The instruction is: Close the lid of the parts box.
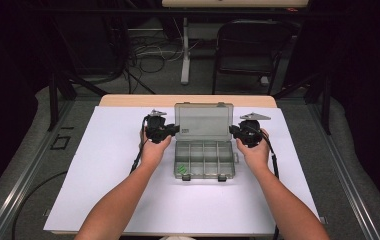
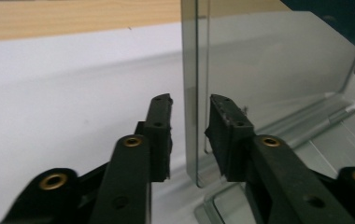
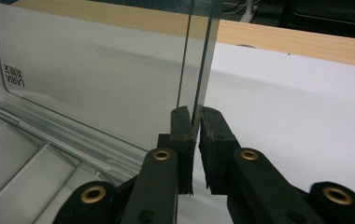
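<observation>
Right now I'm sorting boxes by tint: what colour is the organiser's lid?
Smoky transparent grey lid, best in the right gripper view.

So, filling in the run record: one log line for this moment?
box lid: upright | left tool: open astride lid edge | right tool: shut on lid edge | tray: on table

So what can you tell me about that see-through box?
The box is smoky grey clear plastic. Its lid stands upright, hinged at the back, with small dark print at one lower corner. The open tray is split by dividers into small compartments, with two dark latches on the front edge and something green at the front left corner. It sits on a white sheet. The right gripper pinches the lid's right edge; the left gripper straddles the left edge, pads apart from it.
</observation>
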`<control>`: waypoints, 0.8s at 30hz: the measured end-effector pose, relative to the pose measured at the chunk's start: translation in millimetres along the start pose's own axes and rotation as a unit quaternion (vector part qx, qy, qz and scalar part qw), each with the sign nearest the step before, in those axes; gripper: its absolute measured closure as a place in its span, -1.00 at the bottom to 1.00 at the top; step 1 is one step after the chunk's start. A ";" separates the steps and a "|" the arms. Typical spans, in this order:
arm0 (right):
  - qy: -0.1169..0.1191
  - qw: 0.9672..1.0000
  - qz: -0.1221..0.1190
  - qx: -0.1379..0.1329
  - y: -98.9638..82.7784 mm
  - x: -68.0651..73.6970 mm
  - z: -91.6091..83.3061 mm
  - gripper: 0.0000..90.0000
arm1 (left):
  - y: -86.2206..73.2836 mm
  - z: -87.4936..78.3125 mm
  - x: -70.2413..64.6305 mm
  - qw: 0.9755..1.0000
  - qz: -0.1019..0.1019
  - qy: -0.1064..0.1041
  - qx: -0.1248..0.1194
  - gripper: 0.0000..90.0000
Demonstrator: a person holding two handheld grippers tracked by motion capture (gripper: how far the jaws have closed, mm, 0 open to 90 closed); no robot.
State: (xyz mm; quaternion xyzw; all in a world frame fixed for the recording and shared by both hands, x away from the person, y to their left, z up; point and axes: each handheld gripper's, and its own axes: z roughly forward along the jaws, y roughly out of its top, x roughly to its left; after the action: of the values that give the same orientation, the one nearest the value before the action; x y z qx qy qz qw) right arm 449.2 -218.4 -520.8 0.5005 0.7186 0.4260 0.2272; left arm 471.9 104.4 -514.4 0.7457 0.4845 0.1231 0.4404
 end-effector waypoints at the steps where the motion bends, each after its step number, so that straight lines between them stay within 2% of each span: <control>1: 0.000 1.000 -0.001 -0.001 0.0 -0.1 -0.1 0.88 | 3.1 -1.2 0.1 1.000 0.000 0.002 -0.002 0.51; 9: 0.000 1.000 0.001 -0.002 -0.9 0.4 -0.8 0.88 | 28.4 -7.2 -0.5 1.000 0.006 0.007 -0.002 0.47; 14: 0.000 1.000 0.001 -0.006 -1.5 0.2 -0.5 0.88 | 38.9 -7.3 -1.6 1.000 0.005 0.011 -0.002 0.49; 20: 0.002 1.000 -0.001 -0.005 -1.9 -0.5 -0.9 0.88 | 50.6 -10.3 -2.8 1.000 0.003 0.016 -0.016 0.55; 24: 0.001 1.000 -0.001 -0.006 -2.1 -0.4 -0.8 0.88 | 57.1 -12.1 -4.5 1.000 0.009 0.018 -0.016 0.57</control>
State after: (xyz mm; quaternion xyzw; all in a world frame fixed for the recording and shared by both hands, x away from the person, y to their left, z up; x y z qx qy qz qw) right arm 447.7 -219.4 -522.1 0.4978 0.7167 0.4308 0.2303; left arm 497.4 99.0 -461.9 0.7408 0.4835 0.1482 0.4421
